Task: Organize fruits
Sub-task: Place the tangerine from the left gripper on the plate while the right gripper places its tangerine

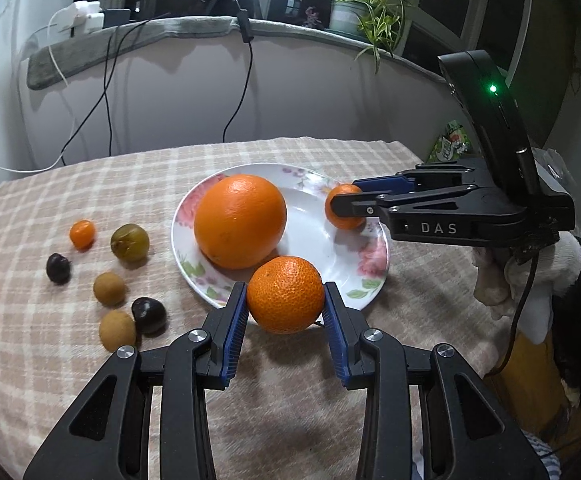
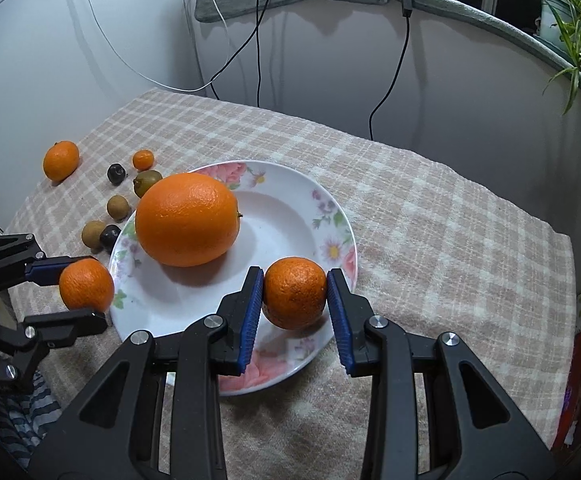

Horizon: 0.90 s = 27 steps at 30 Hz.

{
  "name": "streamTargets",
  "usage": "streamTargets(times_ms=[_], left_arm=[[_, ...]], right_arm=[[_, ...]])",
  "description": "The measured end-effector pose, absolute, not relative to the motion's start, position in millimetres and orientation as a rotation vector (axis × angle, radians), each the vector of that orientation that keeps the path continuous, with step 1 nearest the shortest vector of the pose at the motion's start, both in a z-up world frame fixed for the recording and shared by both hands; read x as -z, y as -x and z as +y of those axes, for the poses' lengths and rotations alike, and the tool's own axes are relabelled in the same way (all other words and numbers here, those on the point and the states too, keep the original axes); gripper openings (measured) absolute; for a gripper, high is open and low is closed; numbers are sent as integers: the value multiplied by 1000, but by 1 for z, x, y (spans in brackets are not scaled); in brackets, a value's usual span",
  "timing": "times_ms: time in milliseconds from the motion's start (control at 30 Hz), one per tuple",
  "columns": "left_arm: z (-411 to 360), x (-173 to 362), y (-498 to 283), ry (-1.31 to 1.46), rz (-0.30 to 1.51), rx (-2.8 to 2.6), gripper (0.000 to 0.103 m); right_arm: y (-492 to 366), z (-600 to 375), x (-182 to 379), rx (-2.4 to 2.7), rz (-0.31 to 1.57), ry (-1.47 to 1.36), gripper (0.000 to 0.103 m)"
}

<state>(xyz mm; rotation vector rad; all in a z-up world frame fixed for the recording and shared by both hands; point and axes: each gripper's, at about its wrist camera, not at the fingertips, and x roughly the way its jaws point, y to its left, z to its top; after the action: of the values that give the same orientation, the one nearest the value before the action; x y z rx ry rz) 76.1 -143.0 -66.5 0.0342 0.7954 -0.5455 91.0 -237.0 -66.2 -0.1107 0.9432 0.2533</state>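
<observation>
A white floral plate (image 1: 314,240) (image 2: 282,216) sits mid-table with a large orange (image 1: 240,221) (image 2: 187,219) on it. My left gripper (image 1: 285,300) is shut on a mandarin (image 1: 285,294) at the plate's near rim; in the right wrist view this mandarin (image 2: 86,285) shows at the plate's left edge. My right gripper (image 2: 295,300) is shut on a smaller mandarin (image 2: 295,298) over the plate's right side, also seen in the left wrist view (image 1: 342,216).
Left of the plate lie loose fruits: a kumquat (image 1: 82,234), a green plum (image 1: 129,242), two dark fruits (image 1: 58,267) (image 1: 149,315), two longans (image 1: 109,289) (image 1: 117,330), and another mandarin (image 2: 61,161). Checked cloth (image 1: 90,184) covers the table; cables hang behind.
</observation>
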Motion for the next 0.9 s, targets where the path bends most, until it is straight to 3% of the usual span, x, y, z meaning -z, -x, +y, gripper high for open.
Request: streamTargets(times_ms=[600, 667, 700, 800, 900], left_arm=[[-153, 73, -79, -47, 824, 558, 37], [-152, 72, -79, -42, 823, 554, 46], [-151, 71, -79, -38, 820, 554, 51], [-149, 67, -78, -35, 809, 553, 53], [-147, 67, -78, -33, 805, 549, 53]], right_arm=[[-97, -231, 71, -256, 947, 130, 34], [-98, -231, 71, -256, 948, 132, 34], [-98, -231, 71, -252, 947, 135, 38], [-96, -233, 67, -238, 920, 144, 65], [-94, -236, 62, -240, 907, 127, 69]])
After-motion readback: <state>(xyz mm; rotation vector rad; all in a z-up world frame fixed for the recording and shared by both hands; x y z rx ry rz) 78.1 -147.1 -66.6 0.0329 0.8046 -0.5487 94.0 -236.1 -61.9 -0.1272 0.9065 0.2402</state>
